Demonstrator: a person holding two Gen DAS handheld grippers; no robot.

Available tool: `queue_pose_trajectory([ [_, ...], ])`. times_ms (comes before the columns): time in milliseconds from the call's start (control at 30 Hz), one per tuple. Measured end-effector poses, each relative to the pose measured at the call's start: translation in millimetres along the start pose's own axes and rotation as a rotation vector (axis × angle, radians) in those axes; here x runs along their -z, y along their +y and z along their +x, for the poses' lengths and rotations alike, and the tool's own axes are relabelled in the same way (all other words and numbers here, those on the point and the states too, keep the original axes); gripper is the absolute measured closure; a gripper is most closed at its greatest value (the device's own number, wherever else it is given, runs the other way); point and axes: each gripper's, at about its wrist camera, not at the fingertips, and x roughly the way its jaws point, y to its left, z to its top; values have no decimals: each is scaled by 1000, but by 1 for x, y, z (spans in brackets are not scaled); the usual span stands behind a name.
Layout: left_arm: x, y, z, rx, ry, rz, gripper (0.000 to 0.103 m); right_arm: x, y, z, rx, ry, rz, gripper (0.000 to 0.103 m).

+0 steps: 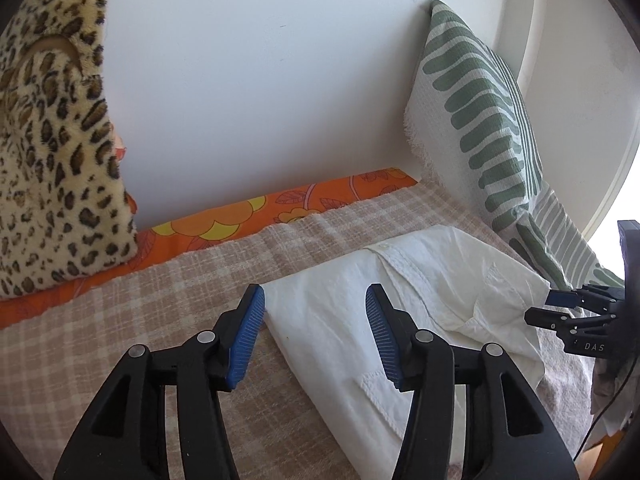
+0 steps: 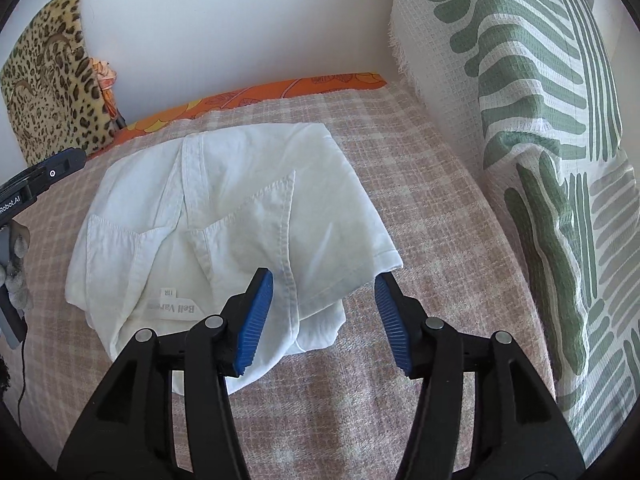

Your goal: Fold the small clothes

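A white folded garment (image 1: 400,300) with pockets, a button placket and a neck label lies on the checked blanket (image 1: 160,300); it also shows in the right wrist view (image 2: 240,208). My left gripper (image 1: 316,300) is open, its blue pads straddling the garment's left edge just above it. My right gripper (image 2: 324,284) is open over the garment's near right corner, holding nothing. The right gripper also shows at the far right of the left wrist view (image 1: 560,308), beside the garment's right edge. The left gripper's body shows at the left edge of the right wrist view (image 2: 36,184).
A leopard-print cushion (image 1: 52,160) leans on the white wall at the left. A green leaf-print pillow (image 2: 540,140) stands close on the right. An orange floral sheet (image 1: 240,216) runs along the wall behind the blanket (image 2: 420,200). A cable (image 2: 22,368) hangs at the left.
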Motion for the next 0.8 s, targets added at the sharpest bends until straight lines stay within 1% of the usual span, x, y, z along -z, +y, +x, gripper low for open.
queue_pose_trajectory([
  [67,2,1,-9,8,-3,-7,48,0,-2,-11,-1,-21,26,42],
  [167,4,-3,-23,-1,-12,-2,43,-1,-1,-29,-4,-57,39,39],
  [300,10,-7,-50,-8,-36,11,37,3,9,-54,-2,-105,38,32],
  [367,13,-9,-63,-14,-47,12,36,7,14,-63,-4,-119,39,31],
  [433,16,-12,-76,-6,-56,11,36,12,20,-71,1,-131,35,30],
  [500,21,-16,-90,-10,-66,17,31,18,26,-79,5,-144,30,29],
  [633,32,-25,-121,-4,-93,43,30,33,39,-98,17,-179,36,22],
  [733,41,-30,-144,-1,-113,46,25,45,49,-114,30,-202,40,18],
  [800,48,-33,-159,-5,-130,56,24,53,56,-125,51,-220,41,14],
])
